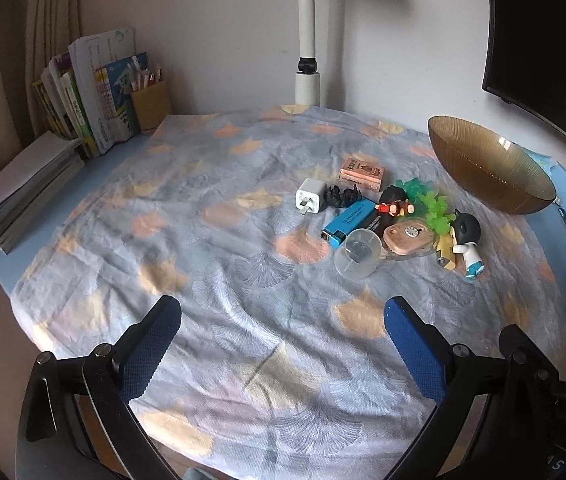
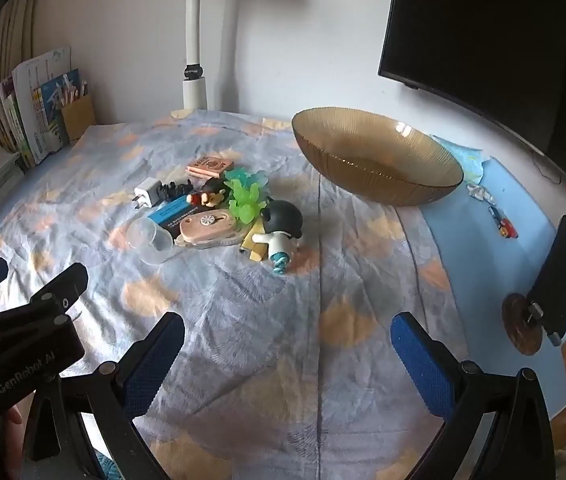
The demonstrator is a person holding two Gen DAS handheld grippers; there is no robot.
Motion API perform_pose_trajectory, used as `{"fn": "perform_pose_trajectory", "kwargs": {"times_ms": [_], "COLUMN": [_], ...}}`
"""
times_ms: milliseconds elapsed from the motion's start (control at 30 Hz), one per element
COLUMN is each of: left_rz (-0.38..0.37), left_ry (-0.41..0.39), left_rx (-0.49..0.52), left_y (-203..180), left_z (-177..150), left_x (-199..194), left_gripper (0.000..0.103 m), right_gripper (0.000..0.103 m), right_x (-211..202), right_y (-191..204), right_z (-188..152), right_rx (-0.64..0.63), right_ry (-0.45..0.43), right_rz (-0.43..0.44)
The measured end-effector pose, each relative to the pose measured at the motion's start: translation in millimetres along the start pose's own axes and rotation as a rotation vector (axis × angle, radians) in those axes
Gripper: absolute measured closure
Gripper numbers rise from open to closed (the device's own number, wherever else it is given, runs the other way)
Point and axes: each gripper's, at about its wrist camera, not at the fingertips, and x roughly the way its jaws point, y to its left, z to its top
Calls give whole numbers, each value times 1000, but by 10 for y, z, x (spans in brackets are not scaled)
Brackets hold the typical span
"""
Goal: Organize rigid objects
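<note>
Left wrist view: left tongs (image 1: 283,320) spread wide, empty, above the cloth-covered bench (image 1: 243,360). Right tongs (image 2: 287,334) likewise wide and empty. Small objects (image 2: 219,210) lie clustered mid-cloth, near the amber bowl (image 2: 379,160).

right hand-held gripper (image 2: 287,354) spread, empty | amber bowl (image 2: 379,160) upright beyond toy pile (image 2: 219,208)

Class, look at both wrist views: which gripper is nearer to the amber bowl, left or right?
Right. The right gripper sits open, below the bowl and slightly to its left. The left gripper, also open, lies further left, with the bowl far off to its right.
</note>
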Motion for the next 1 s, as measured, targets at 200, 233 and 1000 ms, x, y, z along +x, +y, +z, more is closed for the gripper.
{"fn": "perform_pose_trajectory", "kwargs": {"times_ms": [200, 233, 1000], "left_rz": [21, 18, 12], "left_ry": [4, 4, 11], "left_rx": [15, 13, 7], "left_y": [-23, -23, -48], "left_z": [4, 5, -4], "left_x": [9, 8, 40], "left_gripper": [1, 1, 1], "right_gripper": [0, 0, 0], "right_x": [41, 44, 71], "right_y": [39, 20, 3], "right_z": [23, 20, -41], "right_rx": [-2, 1, 45], "right_ry": [24, 29, -24], "right_rz": [11, 14, 38]}}
